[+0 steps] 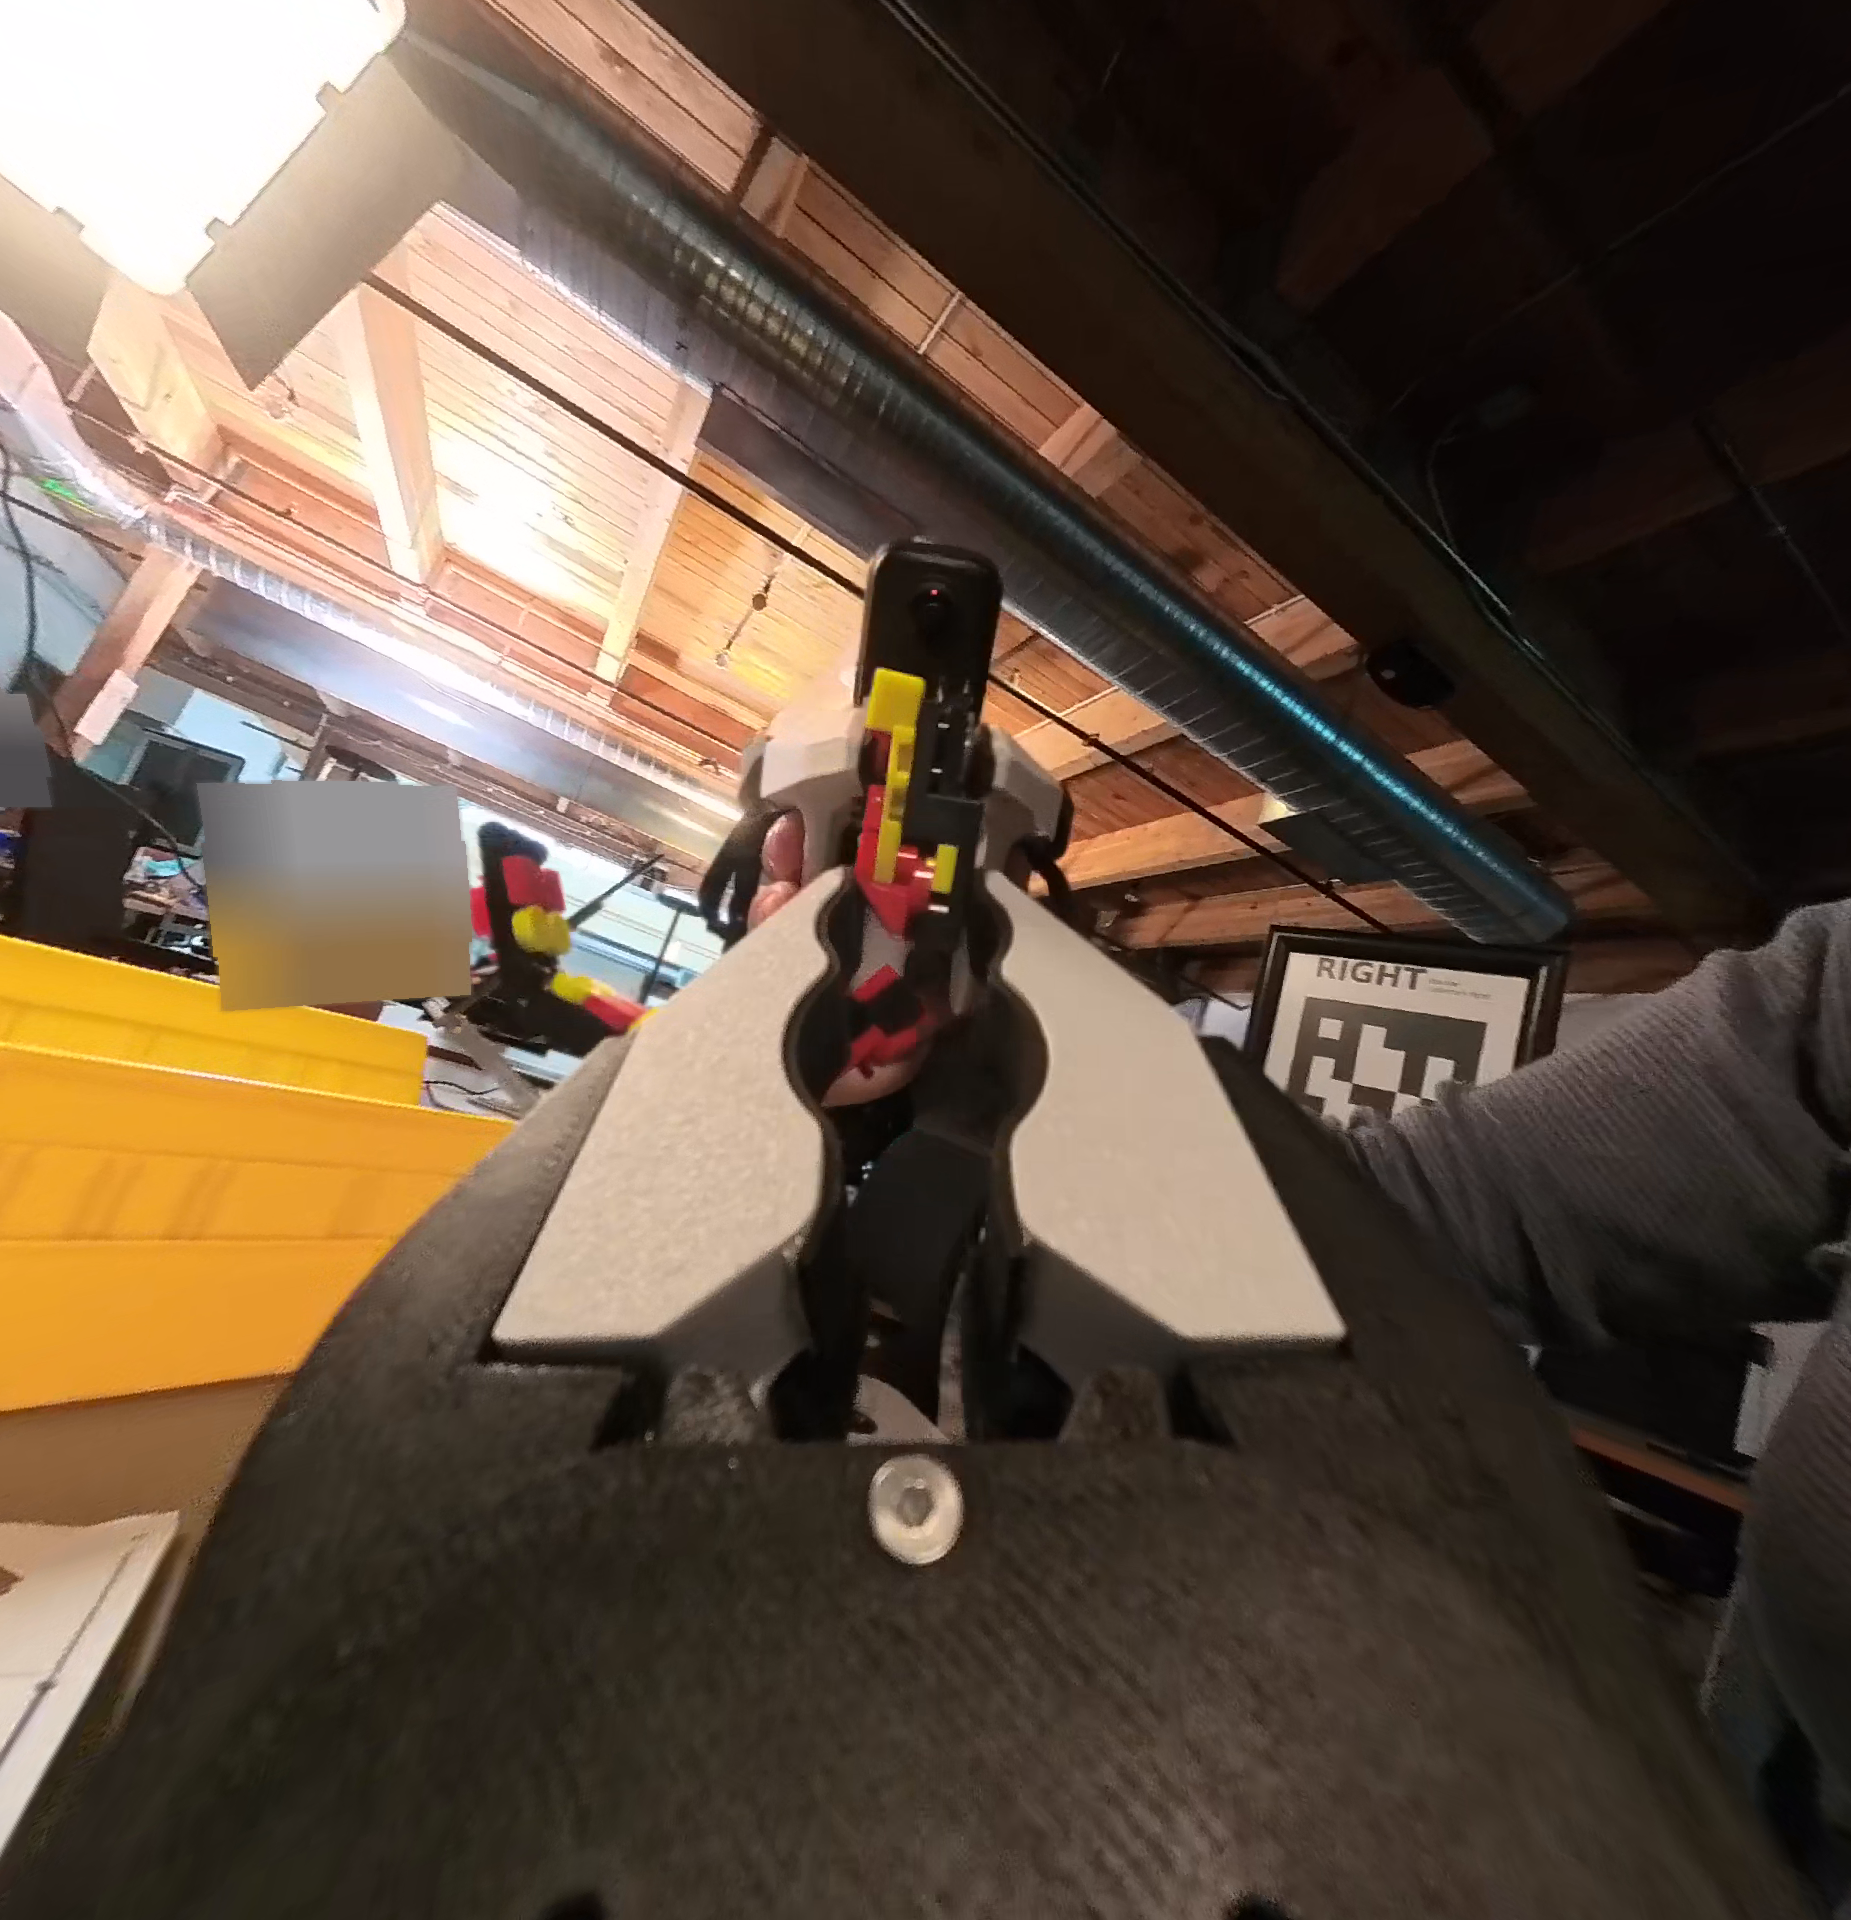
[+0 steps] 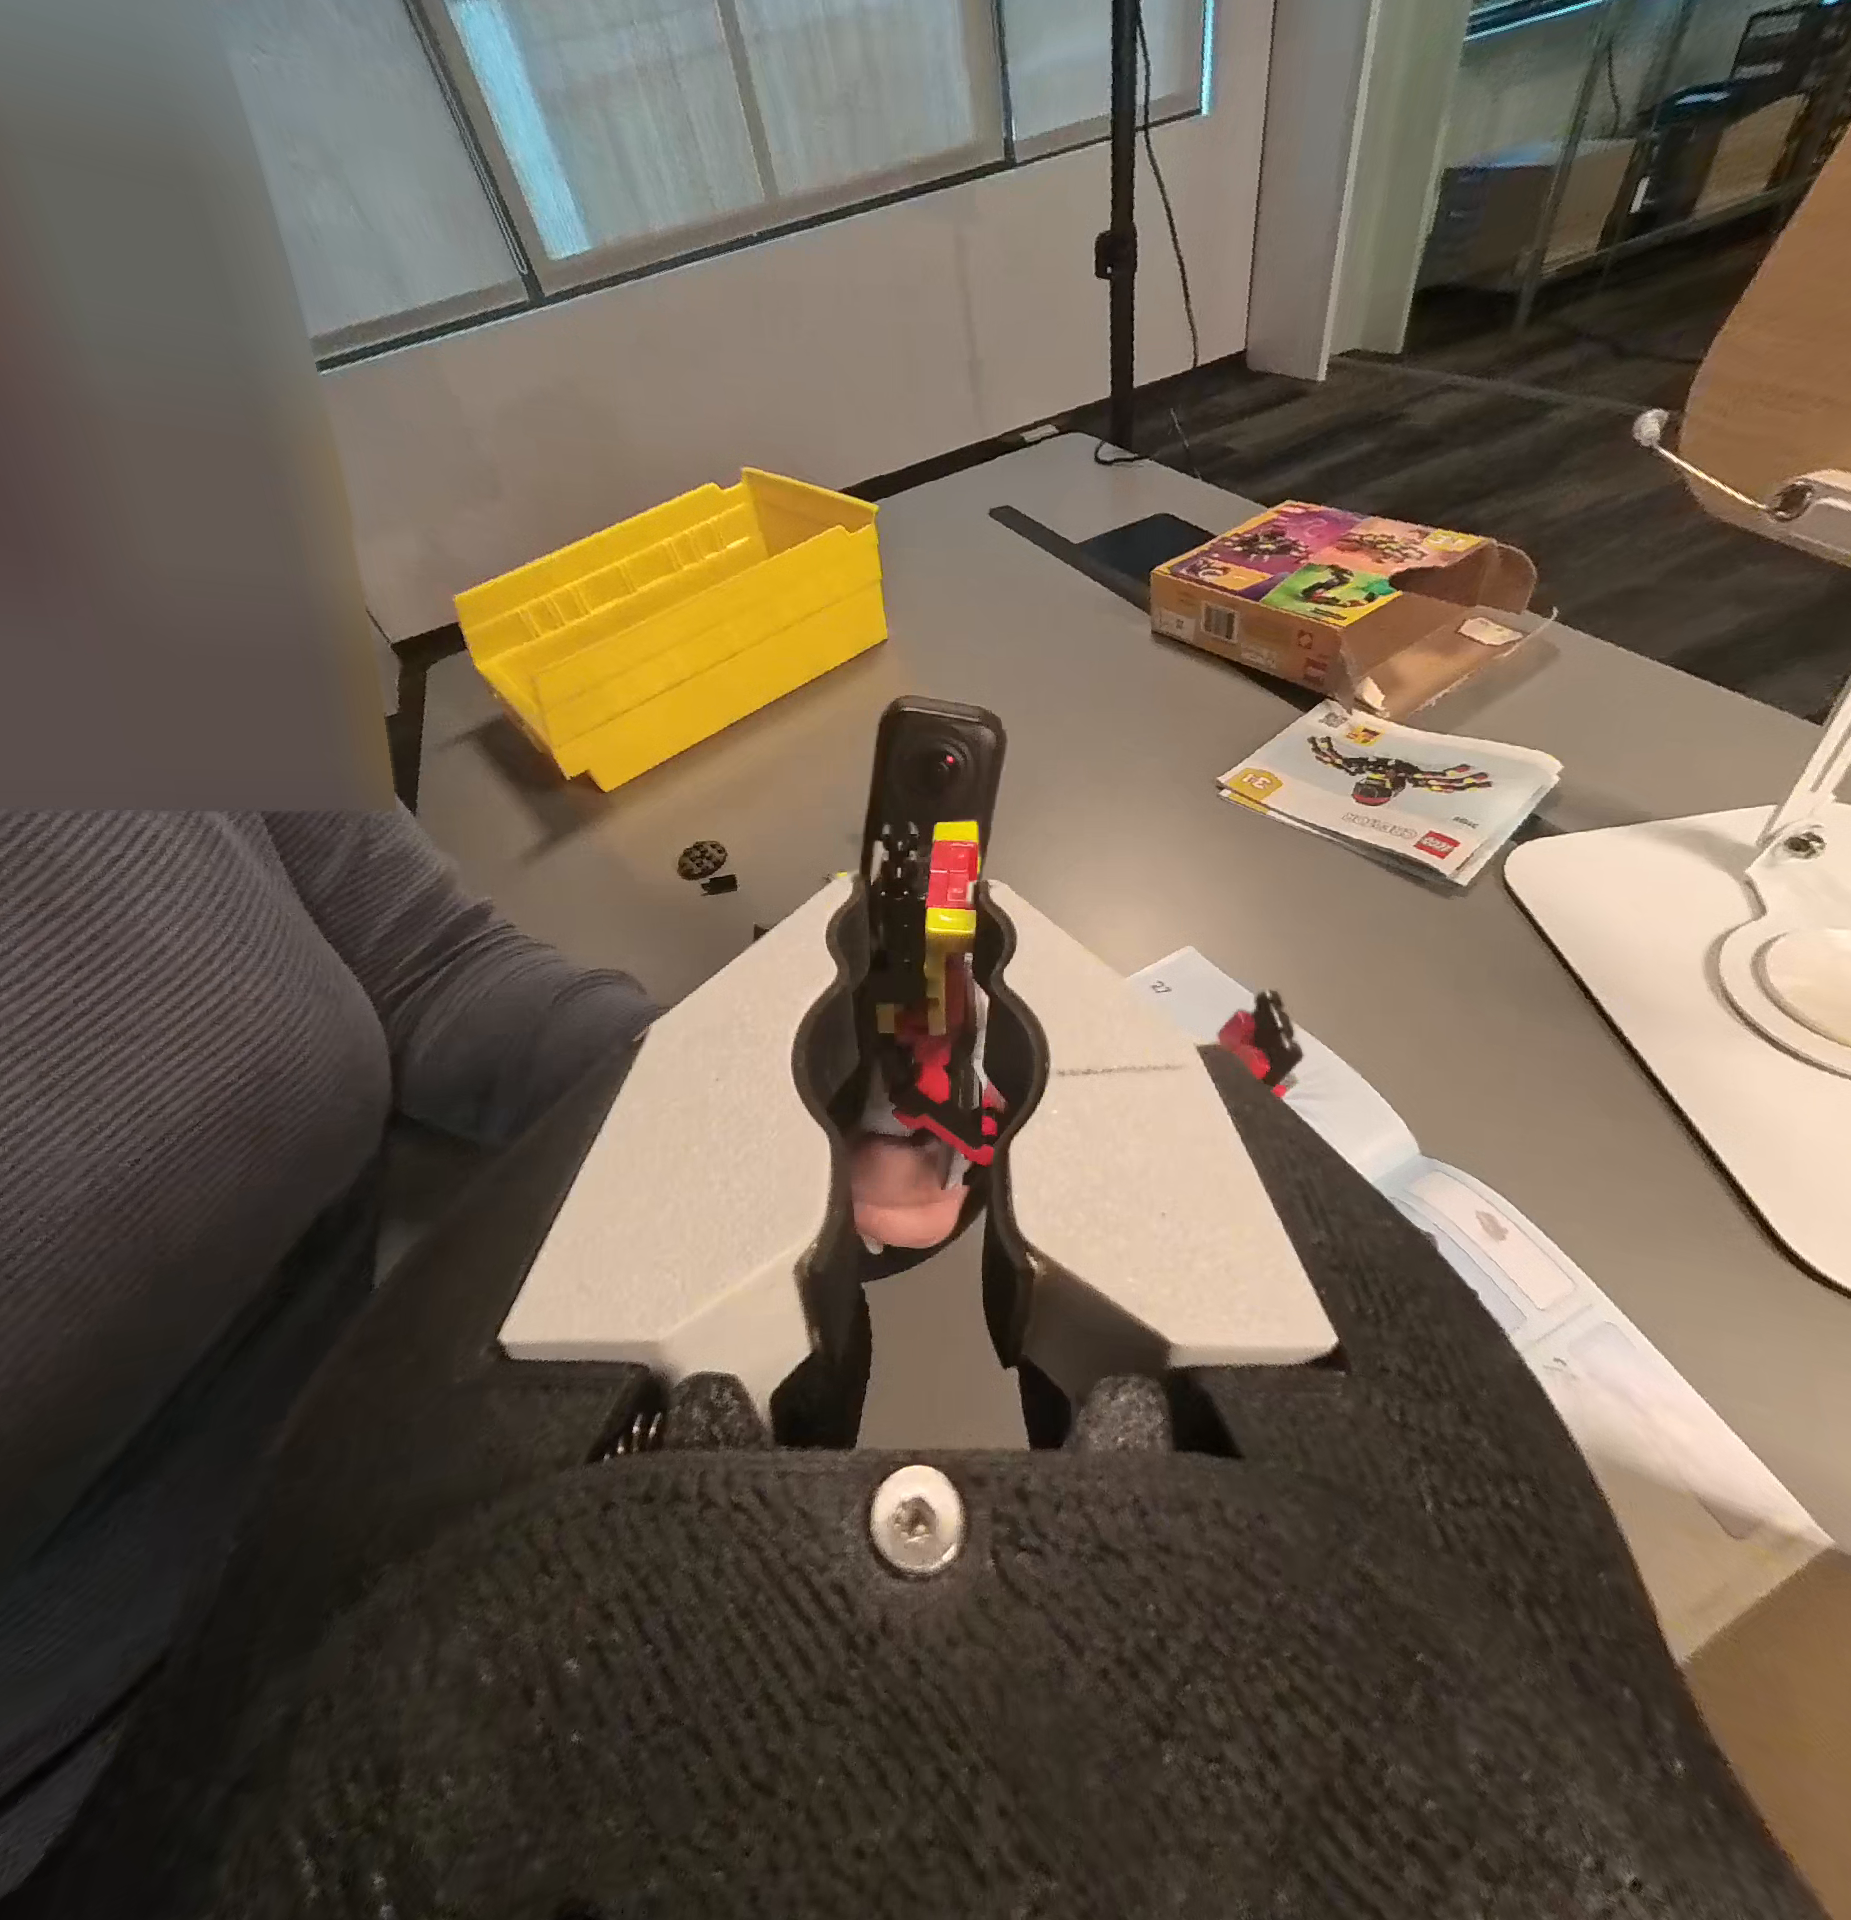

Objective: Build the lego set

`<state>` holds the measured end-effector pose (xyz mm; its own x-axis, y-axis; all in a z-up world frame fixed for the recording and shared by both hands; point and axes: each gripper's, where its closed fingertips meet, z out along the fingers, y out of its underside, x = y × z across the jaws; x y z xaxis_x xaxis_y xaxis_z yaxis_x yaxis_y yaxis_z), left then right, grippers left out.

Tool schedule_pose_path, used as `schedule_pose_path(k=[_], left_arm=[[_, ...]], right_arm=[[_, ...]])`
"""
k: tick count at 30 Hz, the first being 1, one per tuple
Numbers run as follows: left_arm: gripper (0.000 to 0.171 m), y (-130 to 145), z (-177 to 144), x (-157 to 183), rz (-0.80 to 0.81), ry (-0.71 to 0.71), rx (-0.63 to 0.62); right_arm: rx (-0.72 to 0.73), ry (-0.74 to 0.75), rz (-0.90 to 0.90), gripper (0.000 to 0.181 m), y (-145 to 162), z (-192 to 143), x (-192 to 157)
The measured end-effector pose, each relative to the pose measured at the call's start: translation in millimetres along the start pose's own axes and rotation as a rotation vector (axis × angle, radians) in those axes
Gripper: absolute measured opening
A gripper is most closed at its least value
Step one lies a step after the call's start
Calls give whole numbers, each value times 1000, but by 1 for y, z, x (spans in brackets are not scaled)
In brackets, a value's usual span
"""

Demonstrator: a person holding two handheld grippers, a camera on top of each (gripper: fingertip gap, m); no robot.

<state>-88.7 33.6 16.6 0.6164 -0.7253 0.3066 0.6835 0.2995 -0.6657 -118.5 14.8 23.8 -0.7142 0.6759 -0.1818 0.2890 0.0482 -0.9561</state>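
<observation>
Left wrist view puts my left gripper [image 1: 905, 914] face to face with my right gripper [image 2: 926, 935], both raised off the grey table [image 2: 1056, 665] and both reaching the same lego assembly [image 1: 900, 831] — a thin stack of red, yellow and black pieces.

I judge it light but fragile: stud joints hold under squeezing and pop apart under twisting or bending. The blocky red-and-yellow core looks like the safest place to grip; the thin black links look likely to flex.

In both views the assembly stands upright in the narrow slot at the fingertips. The left jaws are drawn close around its lower red part, seemingly clamped. The right jaws are nearly together beside the yellow and black column, though I cannot tell if they bite.

Loose black pieces [image 2: 705, 864] lie farther off, near the yellow bin [image 2: 682, 623]; another red-and-black subassembly [image 2: 1259, 1039] sits right.
</observation>
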Motion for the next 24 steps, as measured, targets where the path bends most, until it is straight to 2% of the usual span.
schedule_pose_path(k=[12,22,23,24], left_arm=[[19,8,3,5,-14,37,-41],[18,19,8,10,52,47,-106],[18,20,8,11,65,48,-112],[18,22,9,11,76,44,-120]], right_arm=[[46,66,-77,15,4,-7,-3],[78,39,-80,16,7,-16,-14],[93,54,-98,21,7,-17,-14],[115,82,-113,39,5,-21,-14]])
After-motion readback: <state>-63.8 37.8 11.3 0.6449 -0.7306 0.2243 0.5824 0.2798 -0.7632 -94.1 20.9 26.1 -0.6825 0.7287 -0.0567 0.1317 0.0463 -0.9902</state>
